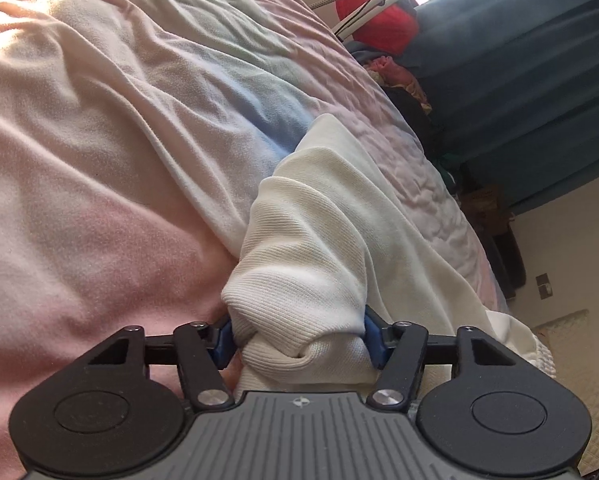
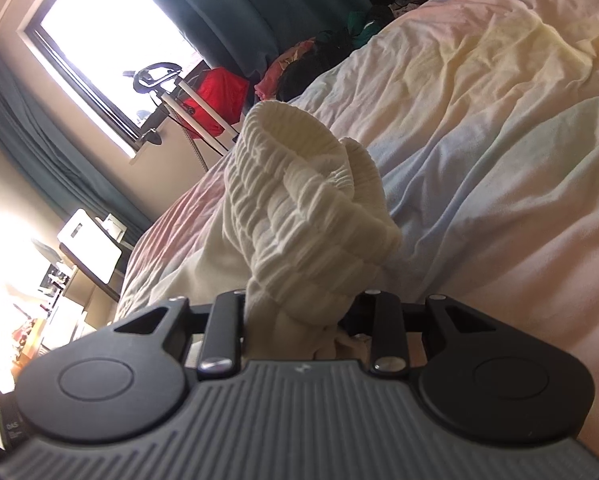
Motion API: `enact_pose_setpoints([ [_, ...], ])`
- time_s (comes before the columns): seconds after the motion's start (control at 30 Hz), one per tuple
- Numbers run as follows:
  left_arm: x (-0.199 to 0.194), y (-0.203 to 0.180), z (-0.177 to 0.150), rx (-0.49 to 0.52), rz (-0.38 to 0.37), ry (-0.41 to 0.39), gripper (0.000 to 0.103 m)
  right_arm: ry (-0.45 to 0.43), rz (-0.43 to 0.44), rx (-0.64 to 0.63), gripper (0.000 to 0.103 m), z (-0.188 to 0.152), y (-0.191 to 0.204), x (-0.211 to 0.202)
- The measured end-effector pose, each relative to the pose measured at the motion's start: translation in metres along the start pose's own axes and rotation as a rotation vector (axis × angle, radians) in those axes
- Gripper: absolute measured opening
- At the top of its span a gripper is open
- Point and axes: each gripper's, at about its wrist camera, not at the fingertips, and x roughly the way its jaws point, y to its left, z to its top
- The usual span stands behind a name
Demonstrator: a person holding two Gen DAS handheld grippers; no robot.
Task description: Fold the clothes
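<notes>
Left wrist view: the left hand-held gripper [image 1: 299,340] is partly closed on a bunched fold of a cream-white knit garment [image 1: 319,216], its blue pads [image 1: 224,340] pressing the cloth from both sides. From this grip the garment runs away from the camera over a bed [image 1: 99,160] covered by a rumpled blanket in pastel pink, blue and yellow bands; part of it trails off toward the lower right. Right wrist view: the right hand-held gripper [image 2: 299,320] is closed to a narrow gap on the same garment [image 2: 299,200], holding it at a ribbed, gathered band that rises above the jaws in a curled loop; the pads themselves are hidden by the cloth. Looser fabric falls to the left of the grip onto the bed [image 2: 499,120]. Background, both views: dark teal curtains [image 1: 519,80], a red item [image 1: 375,12] hanging on a white-tubed stand beside the bed, and a pile of mixed clothes [image 2: 299,64] at the far edge of the bed. The right wrist view also shows a bright window [image 2: 111,28] and a white box-shaped device [image 2: 91,246] on a dark stand at left.
</notes>
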Motion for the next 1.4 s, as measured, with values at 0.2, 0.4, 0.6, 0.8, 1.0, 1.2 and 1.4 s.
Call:
enact_pose_setpoints([
  [0.2, -0.028, -0.039, 0.018, 0.006, -0.119, -0.040, 0.043, -0.062, 0.096, 0.000, 0.033, 0.033, 0.024, -0.038],
  [0.4, 0.009, -0.160, 0.045, 0.136, -0.158, -0.028, 0.043, -0.110, 0.126, 0.038, 0.032, 0.118, 0.008, -0.055],
  [0.6, 0.132, -0.310, 0.074, 0.285, -0.143, 0.059, 0.043, -0.142, 0.011, 0.062, 0.032, 0.243, -0.045, -0.025],
  [0.8, 0.275, -0.410, 0.081, 0.381, -0.140, 0.103, 0.043, -0.185, -0.115, 0.142, 0.032, 0.327, -0.120, 0.036],
  [1.0, 0.376, -0.402, 0.062, 0.476, -0.203, 0.121, 0.044, -0.181, -0.156, 0.231, 0.032, 0.323, -0.195, 0.088],
  [1.2, 0.401, -0.330, 0.033, 0.589, -0.171, 0.156, 0.050, -0.143, -0.185, 0.247, 0.037, 0.237, -0.230, 0.107],
  [1.4, 0.370, -0.325, 0.029, 0.718, -0.158, 0.190, 0.062, -0.112, -0.192, 0.375, 0.045, 0.189, -0.248, 0.095],
])
